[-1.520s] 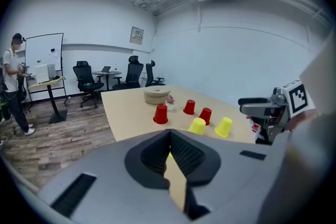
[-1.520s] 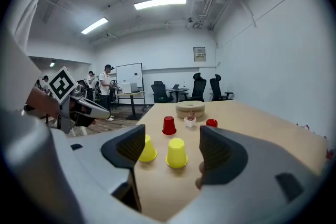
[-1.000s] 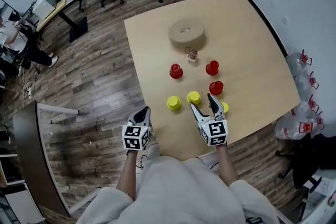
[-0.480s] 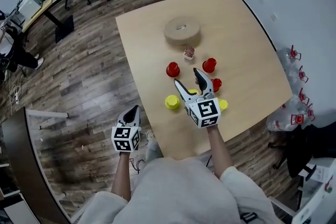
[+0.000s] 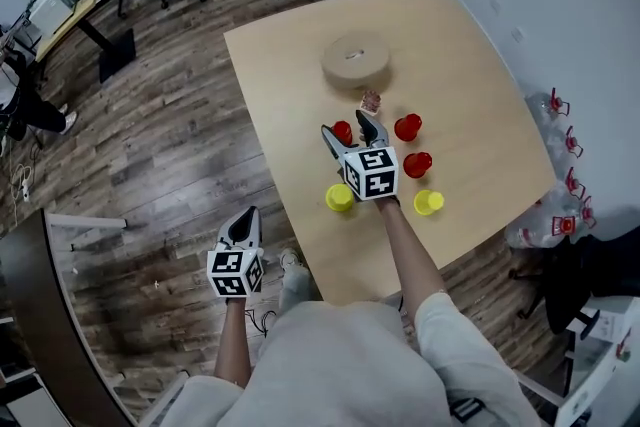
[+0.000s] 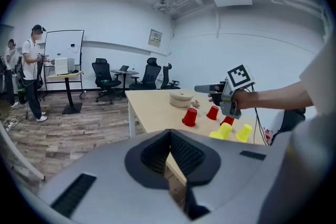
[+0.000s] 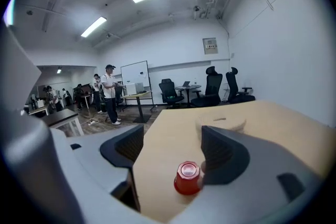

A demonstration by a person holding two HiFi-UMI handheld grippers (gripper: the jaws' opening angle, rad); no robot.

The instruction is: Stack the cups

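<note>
Right tool [image 5: 345, 127] open, jaws just been widening; a red cup [image 7: 188, 178] stands between them, nearer the right-hand jaw. Left tool [image 5: 244, 227] closed, empty, beside the table [image 5: 460, 65].

No legible text, wall notice [image 7: 210, 45] too small to read, right claw [image 5: 344, 125] cube showing square patterns only.

The right arm reaches up the middle of the head view, its right gripper [image 5: 347, 130] at centre frame. Its jaws stand wide and have just been opening, with a red cup [image 7: 188, 178] between them, not clamped. The left gripper [image 5: 246, 220] hangs at lower left, jaws together and empty.
</note>
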